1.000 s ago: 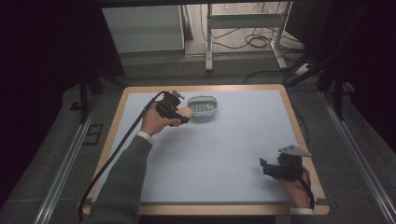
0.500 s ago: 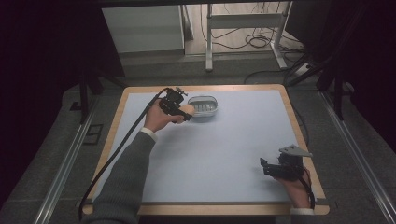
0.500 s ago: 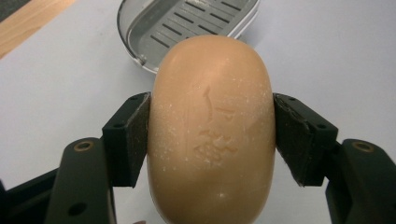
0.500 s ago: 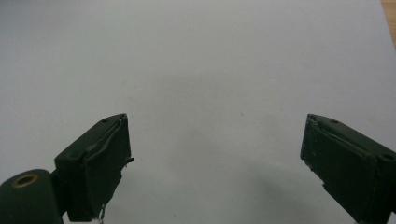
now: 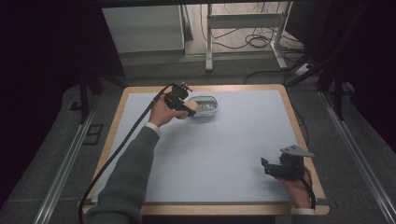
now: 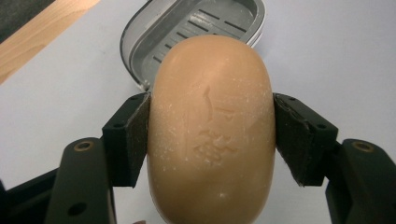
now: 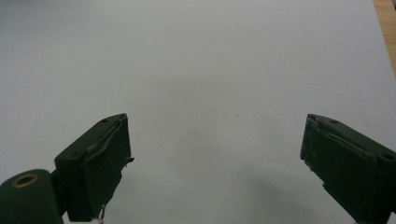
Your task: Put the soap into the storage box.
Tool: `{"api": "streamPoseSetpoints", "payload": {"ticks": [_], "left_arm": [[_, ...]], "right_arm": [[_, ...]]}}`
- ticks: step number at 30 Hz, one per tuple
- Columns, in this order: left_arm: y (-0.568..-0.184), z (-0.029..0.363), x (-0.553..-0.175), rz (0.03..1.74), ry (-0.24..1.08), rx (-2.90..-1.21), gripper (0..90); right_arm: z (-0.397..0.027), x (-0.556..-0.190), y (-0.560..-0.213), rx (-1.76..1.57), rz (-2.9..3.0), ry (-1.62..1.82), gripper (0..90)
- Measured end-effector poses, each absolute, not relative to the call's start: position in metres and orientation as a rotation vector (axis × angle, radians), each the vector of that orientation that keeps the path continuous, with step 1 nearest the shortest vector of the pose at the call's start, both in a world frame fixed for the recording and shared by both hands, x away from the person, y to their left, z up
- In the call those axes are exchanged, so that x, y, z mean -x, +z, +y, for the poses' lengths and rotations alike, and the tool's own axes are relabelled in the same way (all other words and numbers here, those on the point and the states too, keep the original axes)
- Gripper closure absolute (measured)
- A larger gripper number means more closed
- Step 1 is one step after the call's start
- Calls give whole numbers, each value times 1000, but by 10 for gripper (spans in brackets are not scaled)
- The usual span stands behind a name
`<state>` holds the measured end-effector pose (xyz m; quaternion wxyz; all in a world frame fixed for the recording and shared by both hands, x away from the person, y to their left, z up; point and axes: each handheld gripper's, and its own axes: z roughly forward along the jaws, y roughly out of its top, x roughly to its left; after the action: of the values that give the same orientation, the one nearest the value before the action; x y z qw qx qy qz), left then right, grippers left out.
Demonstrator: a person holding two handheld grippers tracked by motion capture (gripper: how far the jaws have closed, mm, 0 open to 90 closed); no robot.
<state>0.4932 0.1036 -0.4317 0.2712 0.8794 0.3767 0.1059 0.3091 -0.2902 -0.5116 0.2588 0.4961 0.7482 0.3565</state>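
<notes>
One big table (image 5: 243,154) with a pale top fills the middle of the high view, and it has a wooden edge all round. Far back on it sits a small grey soap dish (image 5: 205,106), with raised ribs inside that you can see in the left gripper view. The dish looks empty.

Next comes the soap (image 6: 210,126). It is a smooth, rounded, tan bar with a mark pressed into its top. The left gripper (image 6: 212,135) has its two jaws squeezed on the soap's long sides, one jaw on each side, so the bar is held tight. The soap hangs just beside the near rim of the dish, a little above the table, not in the dish yet.

I think the soap is hard and a bit heavy for its size. It may be slippery, because it is round and smooth, and it could pop out if squeezed too hard. The wide middle, where the jaws press now, looks like the best place to hold it.

The right gripper (image 5: 275,168) rests near the table's front right corner, well apart from the dish. Its jaws are spread wide and hold nothing.

Compared with a second ago, the left gripper and soap have hardly moved; they sit by the dish as before. The right gripper has stayed in its place too.
</notes>
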Motion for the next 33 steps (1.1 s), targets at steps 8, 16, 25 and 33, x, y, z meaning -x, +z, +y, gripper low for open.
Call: {"api": "streamPoseSetpoints", "payload": {"ticks": [8, 16, 25, 33], "left_arm": [[-435, 93, -503, 997, 270, -2384, 329], [-438, 86, -515, 980, 266, -2411, 329], [-440, 75, -529, 950, 260, -2439, 329], [-443, 67, -539, 942, 251, -2452, 329]], "right_arm": [[-290, -309, -511, -1339, 2020, 969, 86], [-290, -309, -510, -1346, 2023, 983, 86], [-290, -309, -510, -1340, 2022, 976, 86], [-291, -309, -510, -1339, 2020, 972, 86]]}}
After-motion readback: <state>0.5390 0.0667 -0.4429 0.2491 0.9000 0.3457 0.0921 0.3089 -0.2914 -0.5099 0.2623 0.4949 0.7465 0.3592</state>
